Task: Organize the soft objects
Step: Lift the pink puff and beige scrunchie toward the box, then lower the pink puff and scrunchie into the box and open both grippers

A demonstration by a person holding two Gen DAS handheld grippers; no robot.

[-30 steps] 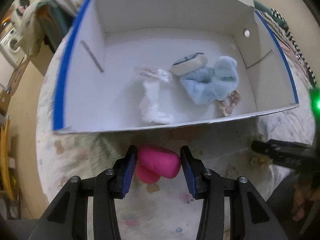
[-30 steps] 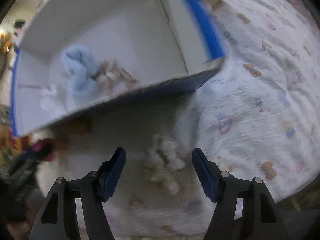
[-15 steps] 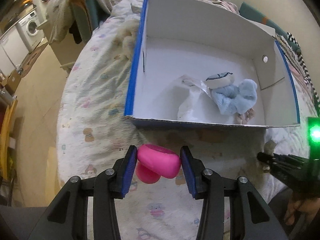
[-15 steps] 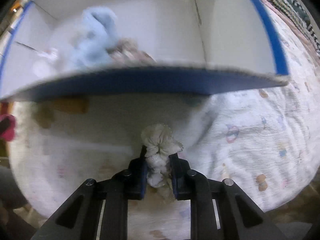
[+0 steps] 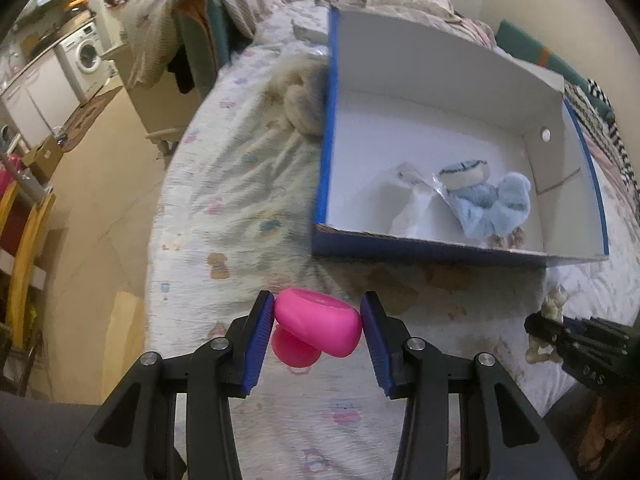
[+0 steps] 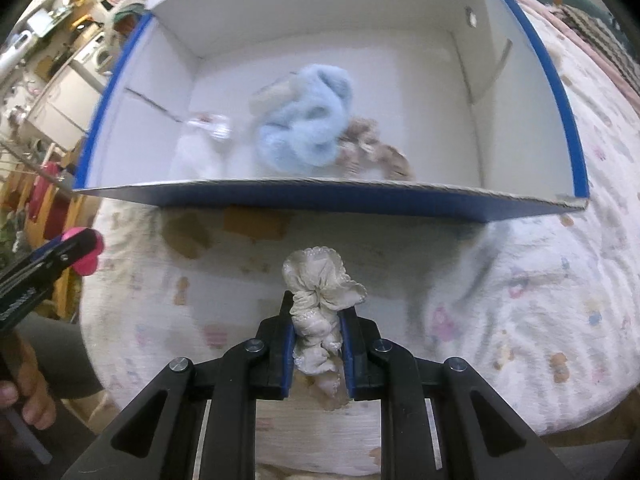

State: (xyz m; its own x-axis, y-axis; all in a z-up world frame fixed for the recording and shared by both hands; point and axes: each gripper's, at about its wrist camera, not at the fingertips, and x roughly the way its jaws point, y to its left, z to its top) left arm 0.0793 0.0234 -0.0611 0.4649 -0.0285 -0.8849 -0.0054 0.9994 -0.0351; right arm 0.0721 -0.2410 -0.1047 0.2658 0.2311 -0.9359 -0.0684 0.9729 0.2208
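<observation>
My left gripper [image 5: 318, 320] is shut on a bright pink soft toy [image 5: 316, 322] and holds it above the bed, in front of the box. My right gripper [image 6: 316, 320] is shut on a cream ruffled scrunchie [image 6: 320, 292], held near the box's front wall; it also shows at the right edge of the left wrist view [image 5: 550, 312]. The white box with blue edges [image 6: 320, 196] holds a fluffy light-blue scrunchie [image 6: 308, 128], a white cloth [image 5: 412, 212], a beige ruffled piece [image 6: 372, 148] and a small striped pad [image 5: 464, 172].
The box [image 5: 324, 160] lies on a quilted bedspread with small prints [image 5: 240, 184]. A beige fluffy item [image 5: 300, 100] lies against the box's left wall outside. The bed's left edge drops to the floor [image 5: 100, 200]; a washing machine [image 5: 86, 54] stands far left.
My right gripper closed on the cream scrunchie and lifted it toward the box. My left gripper, still holding the pink toy, pulled back and left from the box.
</observation>
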